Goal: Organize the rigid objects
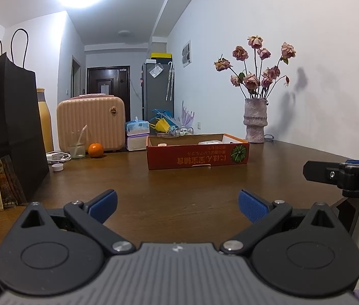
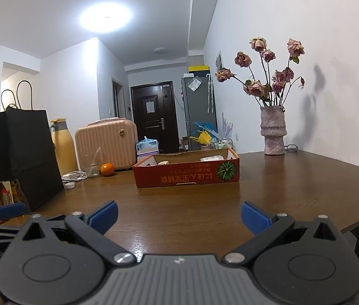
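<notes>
Both grippers hover low over the near edge of the brown desk point(image 1: 179, 178), and each has its blue-padded jaws spread wide with nothing between them. The left gripper point(image 1: 178, 207) and the right gripper point(image 2: 179, 218) both face down the desk toward the shallow orange cardboard box point(image 1: 197, 153), which sits straight ahead and well apart from either one, with bare wood in between.

The box lies with its long axis across the view, its printed long side turned toward the grippers and its open top facing up. From the right wrist view the box point(image 2: 187, 174) appears slightly turned, its left end nearer. Inside it a few small pale items show above the rim: a white boxy item point(image 2: 211, 158) toward the right and a small beige piece point(image 2: 163, 163) toward the left; what they are is too small to tell.

Neither gripper seems clearly nearer, so the coming reach is probably straight forward. Loose candidates sit off to the left: a mandarin point(image 1: 95, 150), a white bottle cap point(image 1: 58, 167) and a white charger point(image 1: 55, 156) beside the black paper bag point(image 1: 9, 127). The vase of dried roses point(image 1: 255, 119) stands beyond the box's right end
</notes>
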A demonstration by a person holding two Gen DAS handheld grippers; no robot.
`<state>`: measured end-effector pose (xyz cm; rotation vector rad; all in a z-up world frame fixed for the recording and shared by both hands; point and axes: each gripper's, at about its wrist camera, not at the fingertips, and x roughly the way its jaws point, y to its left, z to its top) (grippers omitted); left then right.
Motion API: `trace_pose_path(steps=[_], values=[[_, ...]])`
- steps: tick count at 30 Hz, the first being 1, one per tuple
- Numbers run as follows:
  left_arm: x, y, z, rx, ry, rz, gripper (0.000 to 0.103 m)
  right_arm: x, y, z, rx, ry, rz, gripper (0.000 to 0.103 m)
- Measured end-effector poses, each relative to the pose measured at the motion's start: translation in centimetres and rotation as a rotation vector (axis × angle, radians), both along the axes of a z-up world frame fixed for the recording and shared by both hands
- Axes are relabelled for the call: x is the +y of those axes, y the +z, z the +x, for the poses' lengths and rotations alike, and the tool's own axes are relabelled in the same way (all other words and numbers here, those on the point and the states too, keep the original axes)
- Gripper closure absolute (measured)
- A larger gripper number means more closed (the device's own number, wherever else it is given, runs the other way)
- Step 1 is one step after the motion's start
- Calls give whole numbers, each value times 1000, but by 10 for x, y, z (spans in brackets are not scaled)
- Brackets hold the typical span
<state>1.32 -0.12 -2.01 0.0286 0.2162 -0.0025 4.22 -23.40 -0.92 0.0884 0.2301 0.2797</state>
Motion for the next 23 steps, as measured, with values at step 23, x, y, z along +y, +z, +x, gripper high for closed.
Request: trace_pose_path(steps=[23], values=[[1,-5,5,7,-49,-22,0,-1,-5,6,30,-6,17,0]])
